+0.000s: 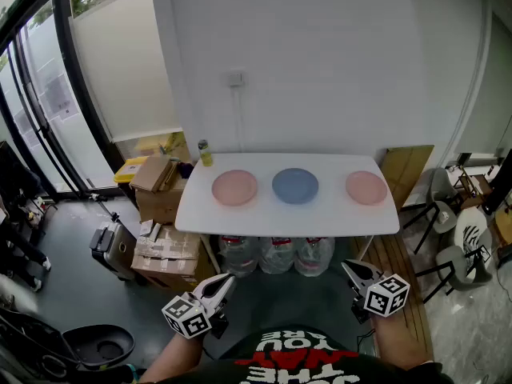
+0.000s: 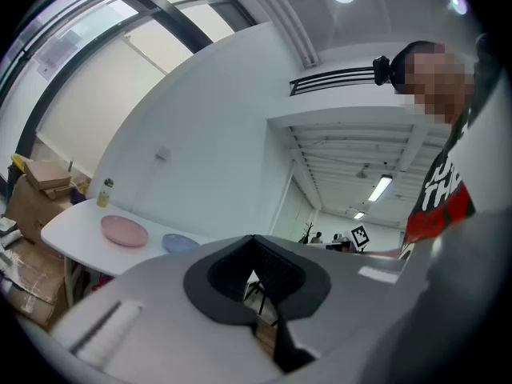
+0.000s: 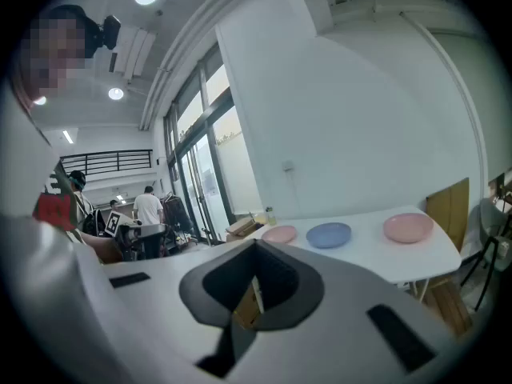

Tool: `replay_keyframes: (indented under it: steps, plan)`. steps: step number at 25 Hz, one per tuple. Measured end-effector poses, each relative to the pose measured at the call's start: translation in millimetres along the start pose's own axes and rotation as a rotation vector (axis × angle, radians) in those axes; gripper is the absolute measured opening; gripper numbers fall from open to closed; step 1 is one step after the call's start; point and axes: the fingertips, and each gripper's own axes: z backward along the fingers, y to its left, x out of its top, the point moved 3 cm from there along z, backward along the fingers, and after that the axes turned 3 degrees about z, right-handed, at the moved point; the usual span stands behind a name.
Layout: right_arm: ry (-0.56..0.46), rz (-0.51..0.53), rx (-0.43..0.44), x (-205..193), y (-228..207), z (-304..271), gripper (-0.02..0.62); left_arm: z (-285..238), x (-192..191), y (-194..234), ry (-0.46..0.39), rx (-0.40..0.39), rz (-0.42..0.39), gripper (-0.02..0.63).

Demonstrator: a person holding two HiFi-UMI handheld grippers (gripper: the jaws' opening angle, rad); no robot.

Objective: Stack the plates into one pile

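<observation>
Three plates lie in a row on the white table (image 1: pixel 280 216): a pink plate (image 1: pixel 234 187) at the left, a blue plate (image 1: pixel 295 185) in the middle and a second pink plate (image 1: pixel 366 187) at the right. Both grippers hang close to my body, well short of the table. The left gripper (image 1: pixel 226 279) is shut and empty; its own view shows the left pink plate (image 2: pixel 124 231) and the blue plate (image 2: pixel 180 243) far off. The right gripper (image 1: pixel 350 267) looks shut and empty too, with all three plates ahead of it, the right pink plate (image 3: pixel 408 227) nearest.
A small bottle (image 1: pixel 205 153) stands at the table's far left corner. Cardboard boxes (image 1: pixel 164 250) are piled left of the table, with large water bottles (image 1: pixel 276 254) beneath it. A wooden board (image 1: pixel 406 170) and chairs (image 1: pixel 460 238) stand at the right.
</observation>
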Motion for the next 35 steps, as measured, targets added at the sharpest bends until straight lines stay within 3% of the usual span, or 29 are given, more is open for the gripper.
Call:
replay_keyframes:
  steps: [23,35]
  plan:
    - [0.017,0.049,-0.001,6,-30,18,0.000,-25,-10,-29,0.016,0.021,-0.009,0.008]
    - [0.000,0.063,0.077,8,-69,55,0.000,-73,-24,-73,-0.003,0.062,-0.031,0.008]
